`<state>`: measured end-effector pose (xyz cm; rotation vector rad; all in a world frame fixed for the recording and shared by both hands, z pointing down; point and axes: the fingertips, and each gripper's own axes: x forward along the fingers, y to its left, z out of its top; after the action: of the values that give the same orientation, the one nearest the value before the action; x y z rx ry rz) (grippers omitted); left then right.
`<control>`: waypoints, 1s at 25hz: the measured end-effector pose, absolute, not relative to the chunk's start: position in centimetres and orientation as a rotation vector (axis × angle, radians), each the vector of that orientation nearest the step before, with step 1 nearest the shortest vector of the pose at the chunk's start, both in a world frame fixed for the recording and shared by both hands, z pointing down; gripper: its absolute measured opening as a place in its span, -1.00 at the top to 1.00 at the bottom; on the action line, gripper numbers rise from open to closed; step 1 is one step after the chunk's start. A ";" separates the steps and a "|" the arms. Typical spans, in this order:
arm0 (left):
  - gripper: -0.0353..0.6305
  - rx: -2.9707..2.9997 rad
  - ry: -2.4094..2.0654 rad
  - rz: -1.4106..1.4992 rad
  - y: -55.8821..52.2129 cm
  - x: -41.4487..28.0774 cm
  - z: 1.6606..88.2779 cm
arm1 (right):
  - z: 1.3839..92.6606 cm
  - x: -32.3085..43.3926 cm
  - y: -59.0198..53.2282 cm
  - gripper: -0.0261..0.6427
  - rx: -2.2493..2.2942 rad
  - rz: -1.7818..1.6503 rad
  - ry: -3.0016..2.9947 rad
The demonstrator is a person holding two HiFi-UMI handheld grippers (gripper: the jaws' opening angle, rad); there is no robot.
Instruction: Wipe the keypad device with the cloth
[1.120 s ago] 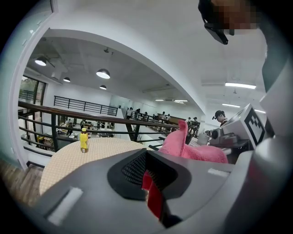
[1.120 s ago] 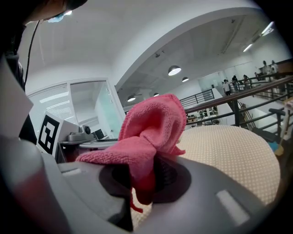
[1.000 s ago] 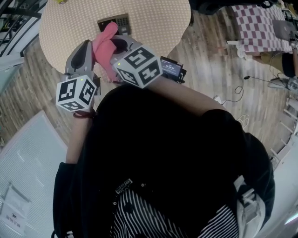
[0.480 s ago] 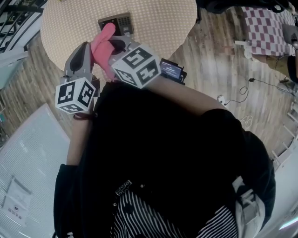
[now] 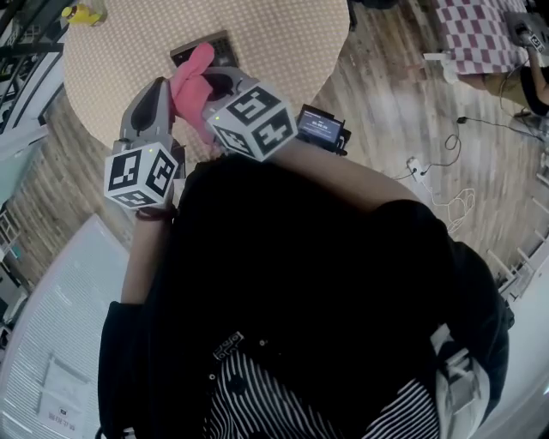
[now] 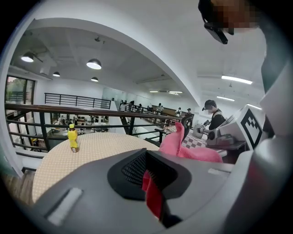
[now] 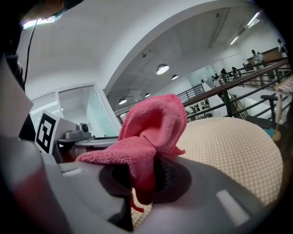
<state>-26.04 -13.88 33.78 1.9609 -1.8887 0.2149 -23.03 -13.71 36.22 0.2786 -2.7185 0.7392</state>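
The keypad device (image 5: 208, 49) lies on the round beige table (image 5: 283, 34), partly hidden behind the pink cloth (image 5: 192, 79). Both grippers are held close to the person's chest, over the table's near edge, tips together. My left gripper (image 5: 159, 89) is shut with a fold of the cloth (image 6: 153, 194) pinched in its jaws. My right gripper (image 5: 218, 83) is shut on the same cloth (image 7: 149, 132), which bunches up over its jaws. In the two gripper views the keypad device is out of sight.
A yellow bottle (image 5: 81, 12) stands at the table's far left edge; the same bottle (image 6: 72, 137) shows in the left gripper view. A small black device with a screen (image 5: 322, 129) sits right of the table. Cables (image 5: 437, 167) lie on the wooden floor. Railings (image 6: 91, 123) run behind the table.
The head view has shifted a little, which brings the yellow bottle into sight. Both grippers stay shut on the cloth in nearly the same place.
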 end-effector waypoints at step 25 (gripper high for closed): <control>0.89 2.168 -1.552 0.259 -21.5 -29.6 38.5 | 43.1 -29.6 -18.8 0.73 0.490 0.874 -2.559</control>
<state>-29.63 -21.54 38.47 2.1683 -1.5517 0.2585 -29.55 -18.79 43.10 0.4903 -2.5590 0.8745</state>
